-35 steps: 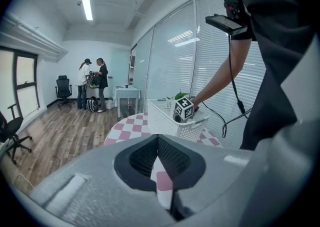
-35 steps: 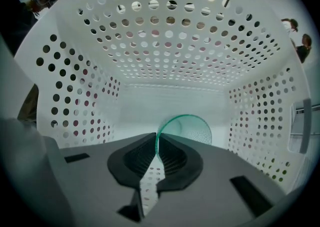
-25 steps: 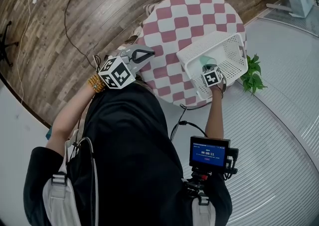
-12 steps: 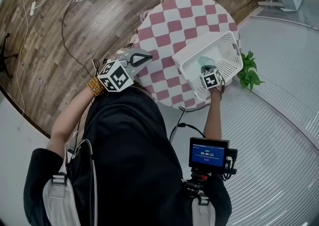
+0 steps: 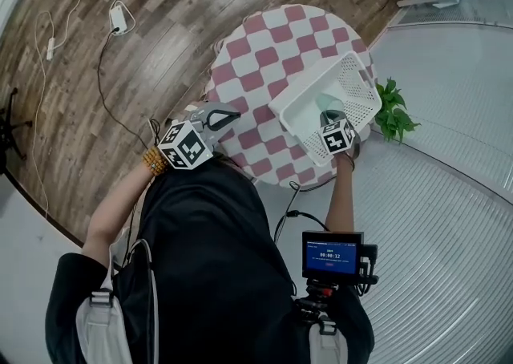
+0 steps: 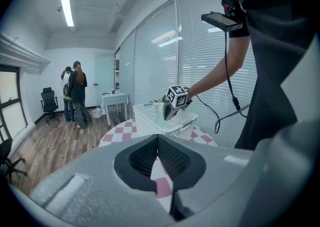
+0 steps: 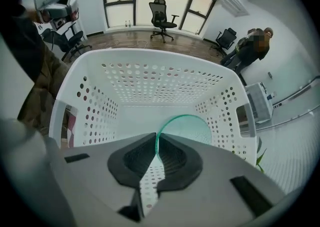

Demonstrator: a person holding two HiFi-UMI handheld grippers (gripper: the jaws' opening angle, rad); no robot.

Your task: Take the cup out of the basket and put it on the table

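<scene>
head view: right gripper [image 5: 329, 116] jaws clamp cup [image 5: 326, 101] in basket [image 5: 357, 82]; left gripper [image 5: 227, 117] jaws together

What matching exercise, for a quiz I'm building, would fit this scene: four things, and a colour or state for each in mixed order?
Things:
1. cup
2. basket
3. table
4. left tongs

Colour or state:
A. pink and white checks
B. shut, nothing held
C. green, pinched at the rim by the right tongs
D. white, full of holes

Pairs: 1-C, 2-D, 3-A, 4-B
</scene>
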